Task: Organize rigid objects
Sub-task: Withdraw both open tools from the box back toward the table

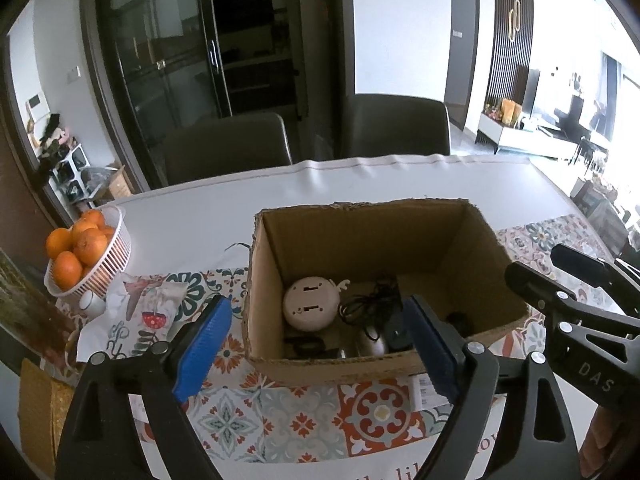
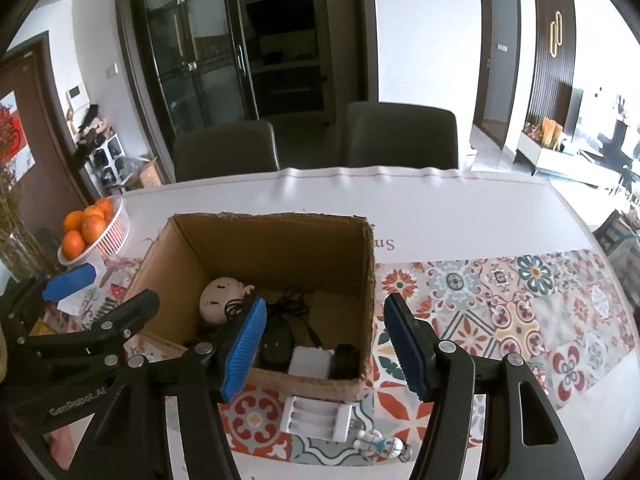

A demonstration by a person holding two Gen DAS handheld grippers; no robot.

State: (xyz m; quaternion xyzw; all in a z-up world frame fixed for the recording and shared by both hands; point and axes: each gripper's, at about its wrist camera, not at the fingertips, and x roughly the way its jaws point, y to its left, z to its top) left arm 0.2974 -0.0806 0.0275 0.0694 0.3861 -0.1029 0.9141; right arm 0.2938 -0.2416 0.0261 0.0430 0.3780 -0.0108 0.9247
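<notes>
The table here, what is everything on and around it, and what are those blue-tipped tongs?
cardboard box: one, brown, open, mid-table
round device: one, cream, inside box
cables: black tangle, inside box
battery charger: one, white, in front of box
astronaut figure: one, white, beside charger
oranges: several, in white basket, table's left
chairs: two, dark, behind table
left gripper: blue pads, open, empty
right gripper: blue pads, open, empty

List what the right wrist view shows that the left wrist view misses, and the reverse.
Only the right wrist view: the whole white battery charger and a small astronaut figure on the tablecloth in front of the box, plus a white block inside it. Only the left wrist view: a silver mouse in the box. Both: the cardboard box, the round pale device, black cables, the basket of oranges, and both grippers open, holding nothing.
</notes>
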